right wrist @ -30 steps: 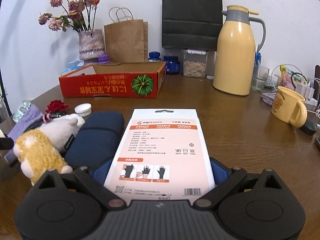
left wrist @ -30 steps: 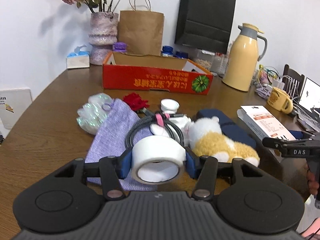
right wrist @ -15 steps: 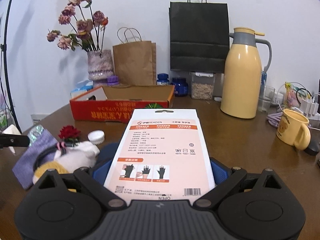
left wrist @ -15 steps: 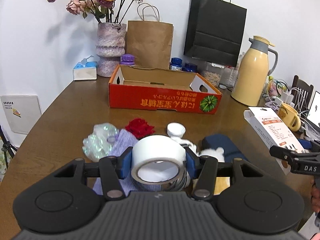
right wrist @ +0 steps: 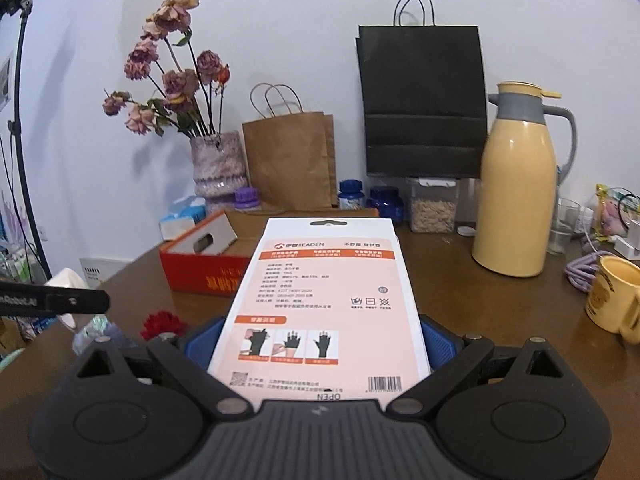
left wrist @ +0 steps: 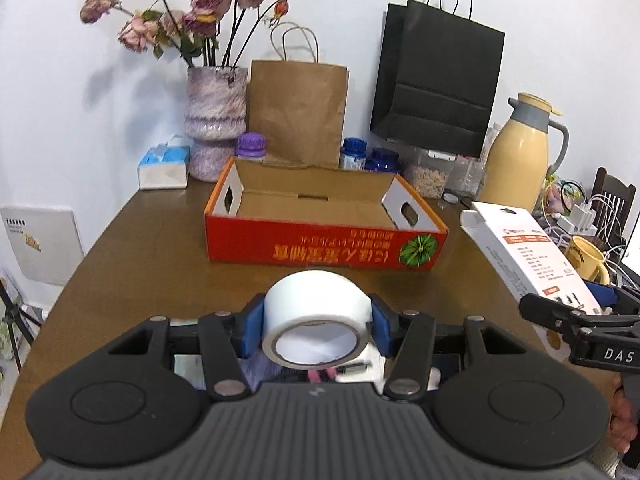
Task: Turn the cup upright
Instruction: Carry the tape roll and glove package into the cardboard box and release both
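Left claw [left wrist: 316, 322]: clenched on a white tape roll [left wrist: 316, 312], raised above the bench [left wrist: 140, 264].
Right claw [right wrist: 320, 344]: clenched on a glove package [right wrist: 326, 300].
Yellow mug [right wrist: 614, 296]: right of the right claw, already upright.
Risk: both claws occupied; no free grip, and either load could slip and knock the mug.

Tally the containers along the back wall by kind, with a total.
Paper bags: 2 (brown paper bag, black paper bag)
Flower vase: 1
Thermos jug: 1
Clear food container: 1
Capped bottles: 3 (purple-capped bottle, two blue-capped bottles)
Total: 8
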The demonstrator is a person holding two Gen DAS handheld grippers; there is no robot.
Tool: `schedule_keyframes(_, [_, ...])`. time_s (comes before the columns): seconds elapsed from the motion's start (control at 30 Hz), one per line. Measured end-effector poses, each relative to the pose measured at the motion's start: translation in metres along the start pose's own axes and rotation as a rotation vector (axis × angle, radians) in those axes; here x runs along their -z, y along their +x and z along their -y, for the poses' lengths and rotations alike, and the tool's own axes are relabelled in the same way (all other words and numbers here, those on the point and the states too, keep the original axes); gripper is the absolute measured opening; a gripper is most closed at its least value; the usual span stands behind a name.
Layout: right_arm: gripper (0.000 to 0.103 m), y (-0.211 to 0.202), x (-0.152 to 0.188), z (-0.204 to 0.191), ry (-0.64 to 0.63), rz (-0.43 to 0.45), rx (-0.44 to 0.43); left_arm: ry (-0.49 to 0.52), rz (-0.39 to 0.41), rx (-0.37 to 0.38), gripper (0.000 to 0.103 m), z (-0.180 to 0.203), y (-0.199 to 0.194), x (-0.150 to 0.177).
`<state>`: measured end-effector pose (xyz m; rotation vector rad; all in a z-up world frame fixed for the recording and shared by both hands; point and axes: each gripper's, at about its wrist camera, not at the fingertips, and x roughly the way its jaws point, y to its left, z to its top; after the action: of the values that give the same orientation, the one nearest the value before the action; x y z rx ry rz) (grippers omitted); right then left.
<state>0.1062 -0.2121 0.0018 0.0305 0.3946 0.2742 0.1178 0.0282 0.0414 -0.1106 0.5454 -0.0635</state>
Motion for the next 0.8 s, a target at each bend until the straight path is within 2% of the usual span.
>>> schedule_keyframes(0.4, [0.098, 0.047, -0.053, -0.020, 0.009, -0.004, -0.043, -0.024, -0.008, -0.027, 0.054, -0.005, 0.035, -0.051])
schedule_keyframes(0.8, [0.098, 0.121, -0.099, -0.044, 0.007, -0.053, -0.023, -0.044, -0.041, -0.080, 0.054, -0.023, 0.091, -0.101])
